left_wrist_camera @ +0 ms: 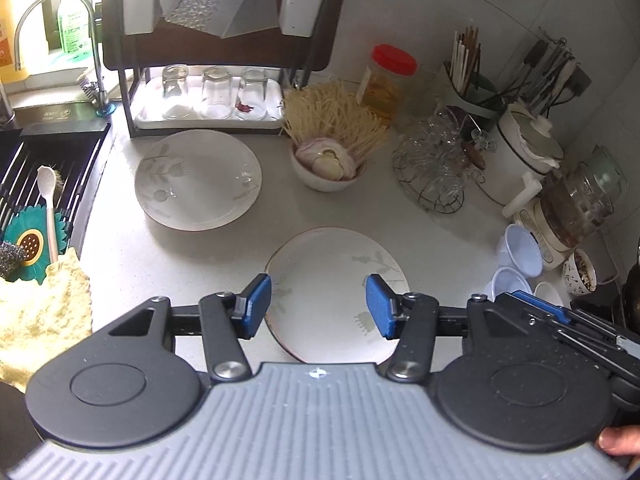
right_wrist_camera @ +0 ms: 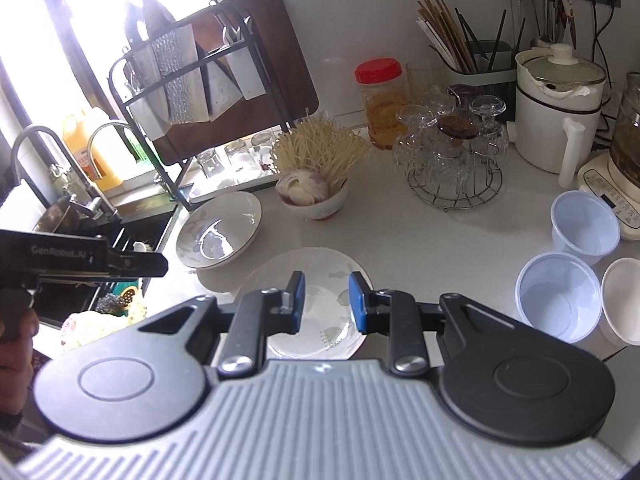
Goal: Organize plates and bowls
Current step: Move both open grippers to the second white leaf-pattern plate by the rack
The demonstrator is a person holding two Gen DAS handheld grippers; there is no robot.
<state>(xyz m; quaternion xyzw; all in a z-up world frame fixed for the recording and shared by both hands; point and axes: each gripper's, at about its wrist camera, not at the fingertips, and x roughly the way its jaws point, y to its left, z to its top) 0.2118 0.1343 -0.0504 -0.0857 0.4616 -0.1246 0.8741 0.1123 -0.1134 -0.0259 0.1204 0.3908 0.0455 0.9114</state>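
— White stone counter [left_wrist_camera: 168, 264], and two plates on it. What did the left camera catch that the right one missed?

— The sink rack [left_wrist_camera: 48, 168] in full: a white spoon [left_wrist_camera: 47, 204], a teal sunflower scrubber [left_wrist_camera: 30, 242] and a yellow cloth [left_wrist_camera: 44, 304] at the edge. The right camera got only a sliver of that, washed out by window glare. It did show the two clear tubs [right_wrist_camera: 560, 292] and a white cup [right_wrist_camera: 622, 300] close up, which sat small at the left view's edge.

— And the plates themselves?

— Both white with faint grey leaf and flower prints. The near plate [left_wrist_camera: 332, 292] lay flat on the counter, thin dark line round its rim. The far plate [left_wrist_camera: 198, 178] was deeper, almost a bowl, shiny inside, sitting just before the rack of upturned glasses [left_wrist_camera: 216, 92].

— Where were the tools?

— The left gripper [left_wrist_camera: 318, 306] hung over the near plate, blue pads spread, nothing between them but the plate seen below. The right gripper [right_wrist_camera: 326, 300] was over the same plate, jaws narrower but still apart, pinching nothing.

— Touching the plate?

— Could not tell from either view.

— Anything else nearby?

— A small bowl [left_wrist_camera: 328, 168] of onion and garlic behind the near plate, with noodles [left_wrist_camera: 332, 116] beyond it.
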